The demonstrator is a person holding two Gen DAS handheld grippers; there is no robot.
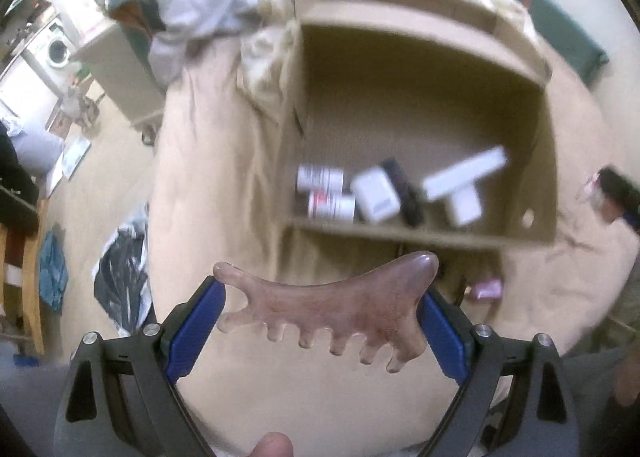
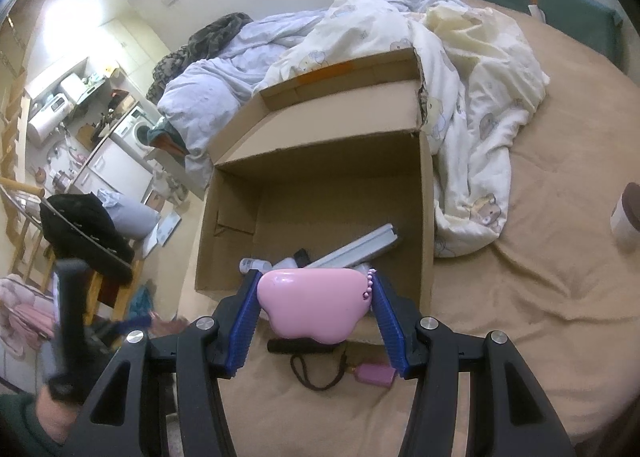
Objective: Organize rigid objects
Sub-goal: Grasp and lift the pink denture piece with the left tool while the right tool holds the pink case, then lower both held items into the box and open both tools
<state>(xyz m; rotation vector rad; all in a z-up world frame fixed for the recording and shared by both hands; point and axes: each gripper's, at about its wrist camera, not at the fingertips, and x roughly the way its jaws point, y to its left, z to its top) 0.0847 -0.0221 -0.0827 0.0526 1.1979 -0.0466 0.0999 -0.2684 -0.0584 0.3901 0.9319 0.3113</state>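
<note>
The open cardboard box (image 2: 426, 217) stood on the bed (image 2: 540, 277), with the heaped quilt (image 2: 472, 105) behind it and to its right. Inside, two bottles (image 1: 326, 193) lay at the left of the near wall, and a long box (image 1: 466, 173) lay to their right. On the bed before the box lay a corded handle (image 2: 296, 345) and, right of it, a small bottle (image 2: 376, 373).

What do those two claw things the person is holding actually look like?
Both match. The left gripper and right gripper each have two black plastic arms with triangular cut-outs and round silver bolts at the joints. The fingers carry blue pads, ribbed on the right gripper. No cables or markings show.
</note>
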